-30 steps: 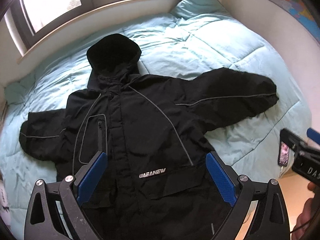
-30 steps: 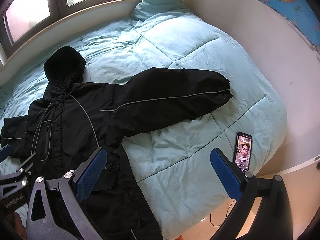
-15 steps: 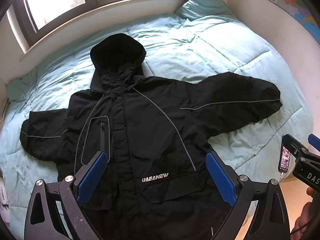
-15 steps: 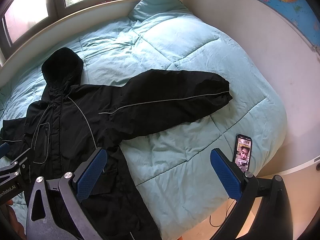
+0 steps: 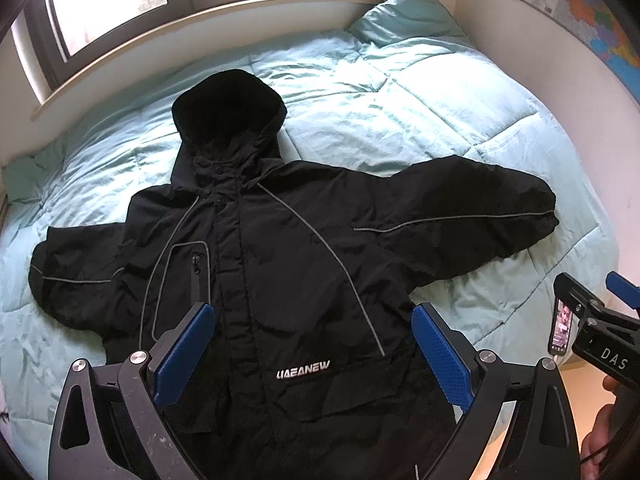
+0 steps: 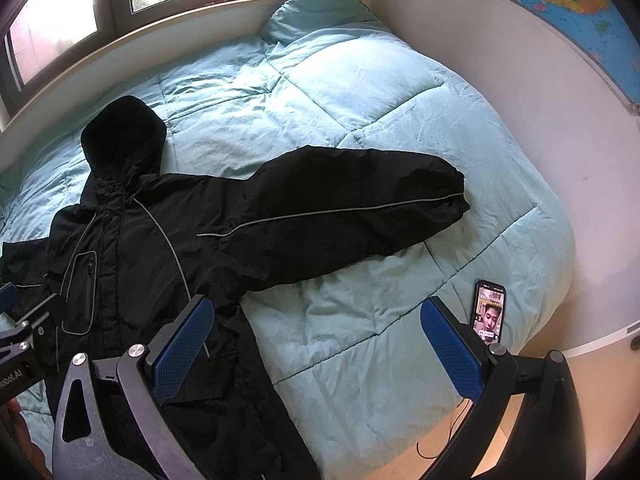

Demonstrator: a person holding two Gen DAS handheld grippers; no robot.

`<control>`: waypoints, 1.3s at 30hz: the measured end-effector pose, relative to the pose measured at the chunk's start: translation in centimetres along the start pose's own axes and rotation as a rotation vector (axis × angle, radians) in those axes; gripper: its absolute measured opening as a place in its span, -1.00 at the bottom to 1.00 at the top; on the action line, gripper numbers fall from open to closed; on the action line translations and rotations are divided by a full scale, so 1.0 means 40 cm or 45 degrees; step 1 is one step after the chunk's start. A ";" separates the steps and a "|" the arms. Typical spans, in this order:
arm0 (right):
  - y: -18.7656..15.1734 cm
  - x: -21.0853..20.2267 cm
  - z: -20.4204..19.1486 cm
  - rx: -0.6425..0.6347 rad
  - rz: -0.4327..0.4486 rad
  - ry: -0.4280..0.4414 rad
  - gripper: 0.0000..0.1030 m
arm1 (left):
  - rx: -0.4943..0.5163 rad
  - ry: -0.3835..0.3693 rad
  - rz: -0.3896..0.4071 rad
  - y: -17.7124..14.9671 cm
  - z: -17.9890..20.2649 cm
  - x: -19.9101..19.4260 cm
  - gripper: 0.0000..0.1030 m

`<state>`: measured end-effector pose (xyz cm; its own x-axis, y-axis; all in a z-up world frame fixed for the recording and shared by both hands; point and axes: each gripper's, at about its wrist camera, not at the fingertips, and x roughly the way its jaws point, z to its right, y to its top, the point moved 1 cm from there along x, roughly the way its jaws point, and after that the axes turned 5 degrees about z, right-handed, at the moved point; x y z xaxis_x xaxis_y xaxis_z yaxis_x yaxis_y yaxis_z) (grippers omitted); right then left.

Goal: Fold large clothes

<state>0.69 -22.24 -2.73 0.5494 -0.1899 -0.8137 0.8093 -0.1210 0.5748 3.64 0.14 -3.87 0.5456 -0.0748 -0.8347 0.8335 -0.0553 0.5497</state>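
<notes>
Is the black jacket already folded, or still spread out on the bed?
Spread out. The black jacket lies flat, front up, on the duvet, both sleeves stretched sideways and the hood extended.

From where I'm steering, the black jacket (image 5: 280, 264) lies flat and spread across the near half of the teal duvet (image 5: 400, 92), so the whole far half toward the pillow (image 6: 320, 8) and window sill (image 5: 168, 36) is bare bedding I can sweep over. On my right, the long sleeve (image 6: 360, 208) runs out toward the wall (image 6: 560, 128), and a phone (image 6: 489, 312) lies near the bed's corner. Both sleeves have open duvet around their cuffs.
</notes>
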 end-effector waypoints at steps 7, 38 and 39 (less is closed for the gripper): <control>0.009 0.070 0.041 0.032 -0.022 0.009 0.86 | 0.025 -0.045 -0.008 0.034 0.062 0.062 0.93; 0.085 0.708 0.736 0.395 -0.087 0.116 0.44 | 0.029 -0.199 -0.032 0.116 0.465 0.512 0.91; 0.088 0.718 0.742 0.406 -0.085 0.146 0.48 | 0.027 -0.208 -0.034 0.118 0.465 0.520 0.91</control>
<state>13.17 -57.02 -21.46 0.5319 -0.0626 -0.8445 0.7487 -0.4313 0.5034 17.31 -20.19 -18.05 0.5002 -0.2340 -0.8337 0.8446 -0.0802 0.5293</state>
